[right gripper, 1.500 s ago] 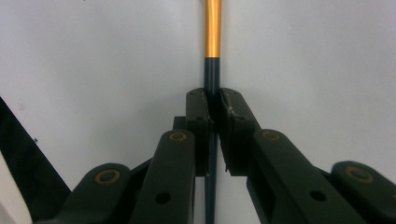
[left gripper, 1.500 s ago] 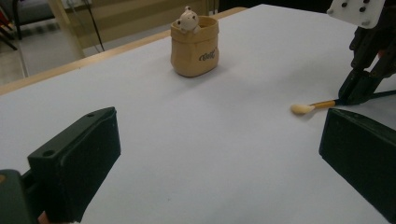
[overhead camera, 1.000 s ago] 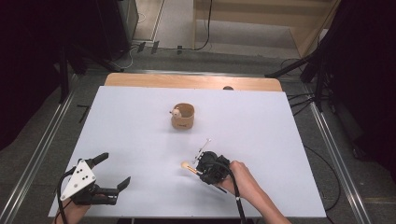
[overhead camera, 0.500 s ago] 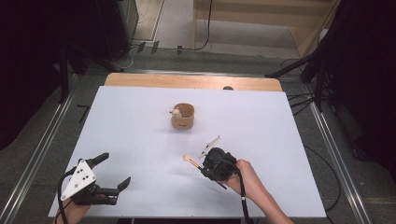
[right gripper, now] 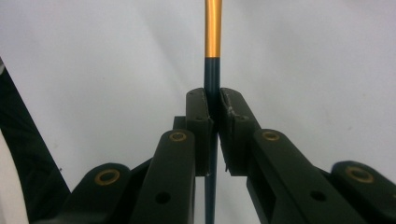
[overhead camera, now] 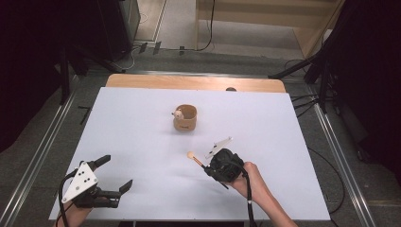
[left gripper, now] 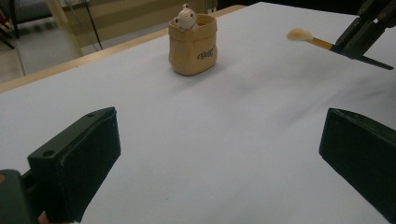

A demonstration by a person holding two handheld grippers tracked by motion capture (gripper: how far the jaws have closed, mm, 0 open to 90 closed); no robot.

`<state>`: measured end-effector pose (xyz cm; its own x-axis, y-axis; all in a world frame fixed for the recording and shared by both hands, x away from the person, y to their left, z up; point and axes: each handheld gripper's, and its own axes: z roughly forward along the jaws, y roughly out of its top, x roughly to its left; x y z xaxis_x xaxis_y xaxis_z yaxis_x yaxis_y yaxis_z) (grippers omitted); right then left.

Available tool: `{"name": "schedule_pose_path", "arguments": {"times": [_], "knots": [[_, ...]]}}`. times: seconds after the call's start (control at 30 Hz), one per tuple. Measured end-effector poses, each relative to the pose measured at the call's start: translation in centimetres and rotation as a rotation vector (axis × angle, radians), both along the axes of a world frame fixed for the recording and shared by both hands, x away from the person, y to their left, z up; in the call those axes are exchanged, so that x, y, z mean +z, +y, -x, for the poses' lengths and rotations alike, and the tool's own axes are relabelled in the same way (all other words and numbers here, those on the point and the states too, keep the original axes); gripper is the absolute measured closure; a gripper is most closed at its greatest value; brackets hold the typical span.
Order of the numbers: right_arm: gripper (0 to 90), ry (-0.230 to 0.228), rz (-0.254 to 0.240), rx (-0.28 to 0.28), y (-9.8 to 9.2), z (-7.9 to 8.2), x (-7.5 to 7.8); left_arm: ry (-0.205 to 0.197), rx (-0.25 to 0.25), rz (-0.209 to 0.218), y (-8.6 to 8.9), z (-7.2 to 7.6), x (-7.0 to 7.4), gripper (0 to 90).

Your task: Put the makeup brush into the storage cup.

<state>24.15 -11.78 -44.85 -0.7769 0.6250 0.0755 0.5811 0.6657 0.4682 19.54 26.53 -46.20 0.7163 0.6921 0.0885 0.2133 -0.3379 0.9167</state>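
A thin brush [overhead camera: 195, 158] with a pale fluffy tip, a gold band and a dark handle is clamped in my right gripper [overhead camera: 208, 169], right of the table's middle near the front. In the right gripper view the jaws of the right gripper [right gripper: 213, 105] are shut on the dark handle of the brush [right gripper: 213, 42]. The brush [left gripper: 308, 38] points left towards the middle, its tip off the surface. A tan sack-shaped holder [overhead camera: 185, 118] with a small bear figure [overhead camera: 178, 114] on its rim stands at mid-table. My left gripper [overhead camera: 117, 171] rests open and holds nothing at the front left corner.
The white table top [overhead camera: 142, 132] has a wooden strip [overhead camera: 189, 82] along its far edge. Metal rails run along both sides of the table, and cables lie on the floor beyond it. In the left gripper view the holder [left gripper: 194, 44] stands far ahead of the jaws.
The right gripper has shifted slightly with the brush, and the brush tip has moved a little toward the far side. The left gripper has stayed put.
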Motion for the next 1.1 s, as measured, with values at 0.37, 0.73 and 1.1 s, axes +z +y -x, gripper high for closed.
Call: {"name": "schedule_pose_path", "arguments": {"times": [0.37,0.73,1.1], "knots": [[84.5,-0.074,-0.090,-0.007,-0.5,0.4,0.7,0.001,0.001,0.000,-0.1,0.0,0.0,0.0],[84.5,-0.133,-0.164,-0.007,-0.5,0.8,1.5,-0.001,0.002,0.000,-0.1,-0.1,0.0,0.0],[84.6,-0.178,-0.255,-0.007,-0.8,1.1,1.8,0.000,0.003,-0.001,0.0,0.0,0.0,0.0]]}}
